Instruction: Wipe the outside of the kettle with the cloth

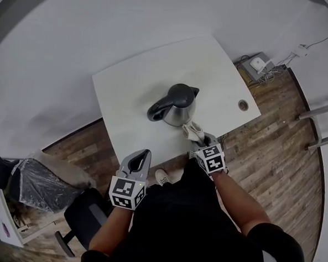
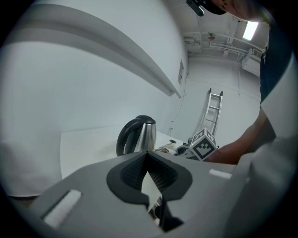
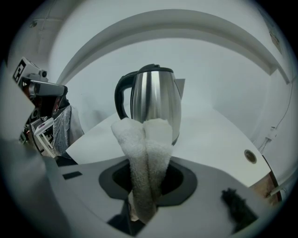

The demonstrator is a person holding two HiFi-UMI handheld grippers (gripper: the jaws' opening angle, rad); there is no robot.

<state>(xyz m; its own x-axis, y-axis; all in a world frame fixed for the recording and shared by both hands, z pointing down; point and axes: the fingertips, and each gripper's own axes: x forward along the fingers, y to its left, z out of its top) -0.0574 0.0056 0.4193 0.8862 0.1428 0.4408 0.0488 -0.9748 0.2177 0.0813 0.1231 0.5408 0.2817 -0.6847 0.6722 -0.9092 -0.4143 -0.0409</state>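
Note:
A steel kettle (image 1: 179, 105) with a black handle and lid stands upright mid-table on the white table (image 1: 133, 87). In the head view my right gripper (image 1: 199, 140) is just in front of it, shut on a folded white cloth (image 1: 193, 131). The cloth (image 3: 146, 144) sticks up between the jaws of the right gripper (image 3: 146, 162), with the kettle (image 3: 156, 102) close behind; whether they touch I cannot tell. My left gripper (image 1: 146, 153) hovers over the table's near edge, left of the kettle (image 2: 139, 135). The left gripper (image 2: 148, 153) holds nothing, its jaw tips together.
A cable hole (image 1: 243, 105) sits near the table's right corner. On the wooden floor are a dark office chair (image 1: 84, 214), a plastic-wrapped bundle (image 1: 39, 184), a power box with cables (image 1: 258, 64) and a metal frame (image 1: 325, 123). A ladder (image 2: 212, 109) leans against the far wall.

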